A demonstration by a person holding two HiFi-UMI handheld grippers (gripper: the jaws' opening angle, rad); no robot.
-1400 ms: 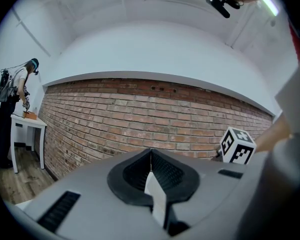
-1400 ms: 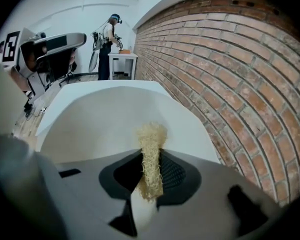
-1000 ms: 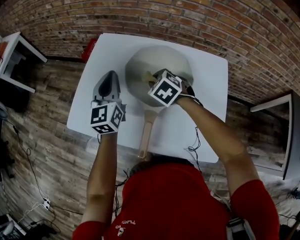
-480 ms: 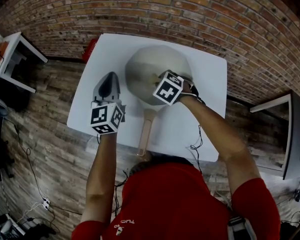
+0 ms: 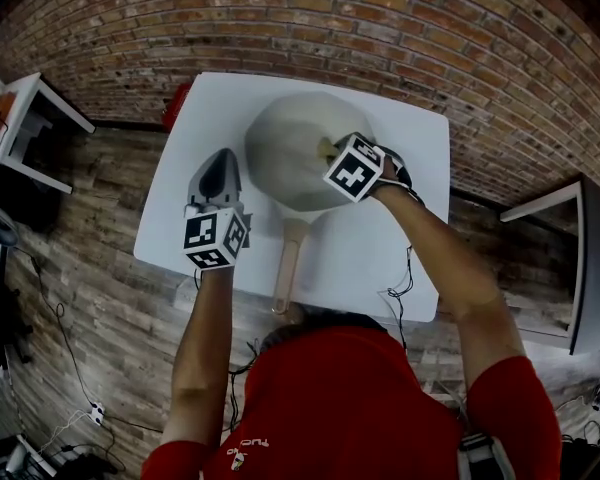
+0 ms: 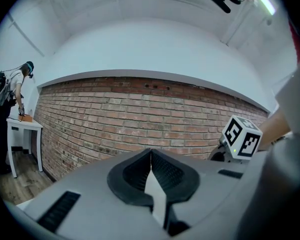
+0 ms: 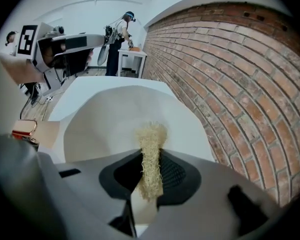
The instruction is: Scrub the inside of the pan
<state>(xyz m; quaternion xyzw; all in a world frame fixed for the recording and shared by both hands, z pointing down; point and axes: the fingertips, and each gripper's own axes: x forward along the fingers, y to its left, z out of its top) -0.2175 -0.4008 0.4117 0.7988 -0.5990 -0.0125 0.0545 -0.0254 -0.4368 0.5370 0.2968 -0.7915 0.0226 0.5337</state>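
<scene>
A cream pan (image 5: 292, 148) rests on the white table (image 5: 380, 248), its handle (image 5: 289, 263) pointing toward me. My right gripper (image 5: 332, 151) reaches over the pan's right side, shut on a straw-coloured fibre scrubber (image 7: 151, 139). In the right gripper view the scrubber's tip hangs over the pan's inside (image 7: 115, 119); contact cannot be told. My left gripper (image 5: 220, 160) hovers left of the pan, apart from it. Its jaws (image 6: 151, 154) stand shut with nothing between them and aim at the brick wall.
A red object (image 5: 177, 99) lies at the table's far left edge. A small white side table (image 5: 28, 118) stands left on the wooden floor. The brick wall (image 5: 380, 28) runs just behind the table. A person (image 6: 7, 99) stands at another white table far off.
My right gripper has slid with the scrubber to the right and a little farther away across the pan. The left gripper has stayed where it was.
</scene>
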